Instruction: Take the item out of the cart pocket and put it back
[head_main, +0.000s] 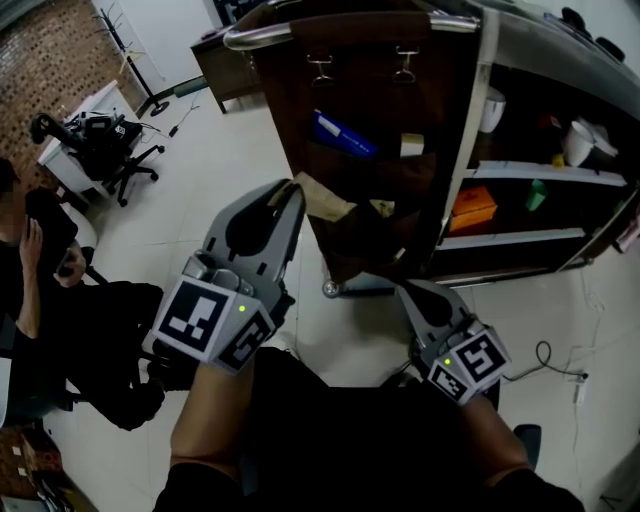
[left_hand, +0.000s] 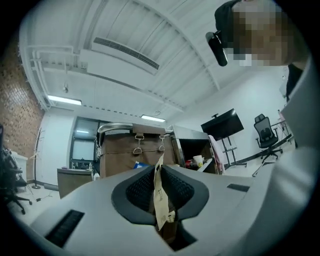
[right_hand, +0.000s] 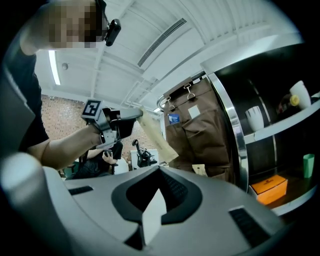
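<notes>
legible text: none | blue packet (head_main: 341, 135) in cart pocket (head_main: 372, 165): print too blurred to read

The floor (head_main: 200, 190) is pale and glossy, with a black cable (head_main: 548, 358) trailing across it. Along a red brick wall (head_main: 40, 60) stand a white desk (head_main: 58, 152), a black office chair (head_main: 128, 160) and a coat stand (head_main: 125, 40). A dark wooden cabinet (head_main: 222, 62) sits nearby. Overhead, the ribbed white ceiling (left_hand: 165, 60) carries a long air vent (left_hand: 126, 52) and a lit strip light (left_hand: 65, 101). A screen on a stand (left_hand: 222, 125) stands by the far wall.
</notes>
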